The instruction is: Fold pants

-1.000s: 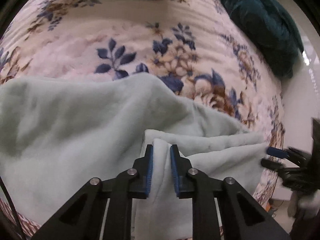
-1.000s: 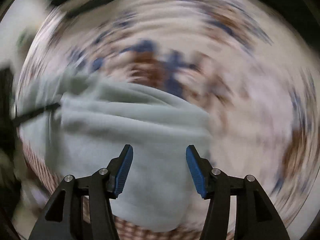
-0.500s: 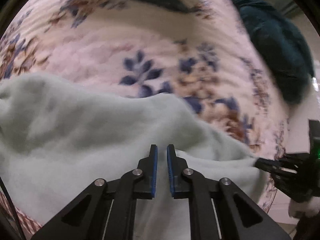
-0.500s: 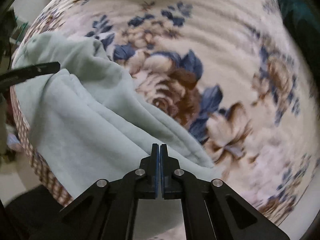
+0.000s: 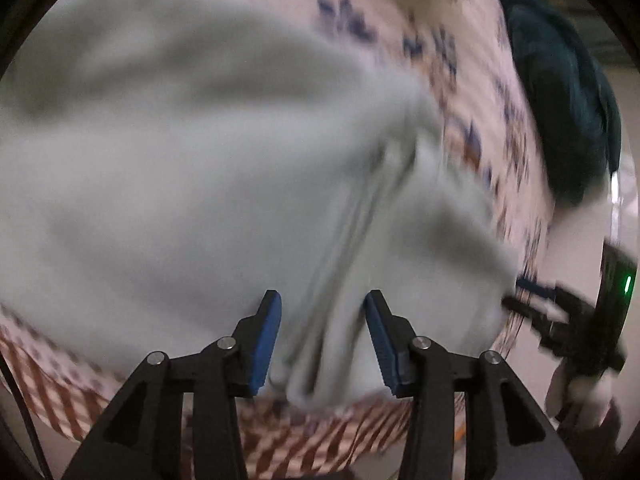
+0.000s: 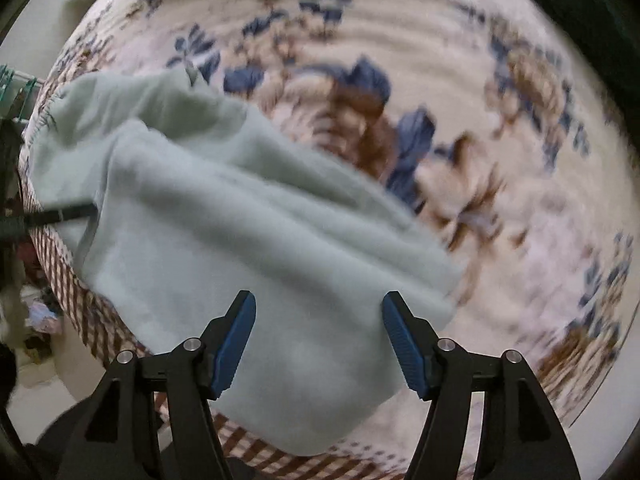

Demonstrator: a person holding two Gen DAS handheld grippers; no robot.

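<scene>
The pale green fleece pants (image 5: 192, 184) lie folded over on the floral bedspread (image 5: 472, 80) near its front edge. My left gripper (image 5: 322, 340) is open, its blue pads on either side of a bunched fold. The pants also show in the right wrist view (image 6: 248, 232). My right gripper (image 6: 318, 344) is open wide just above their near end. The right gripper also shows at the far right of the left wrist view (image 5: 532, 300). A finger of the left gripper (image 6: 60, 214) touches the pants' left side in the right wrist view.
A dark teal blanket (image 5: 560, 112) lies at the bed's far right. The checked bed skirt (image 6: 84, 312) hangs below the front edge, with floor and clutter (image 6: 40, 316) beneath. The floral bedspread (image 6: 500, 140) stretches beyond the pants.
Both grippers were shut on the pants half a second ago and have opened, letting the cloth go. The left view has swung closer over the pants and is blurred.
</scene>
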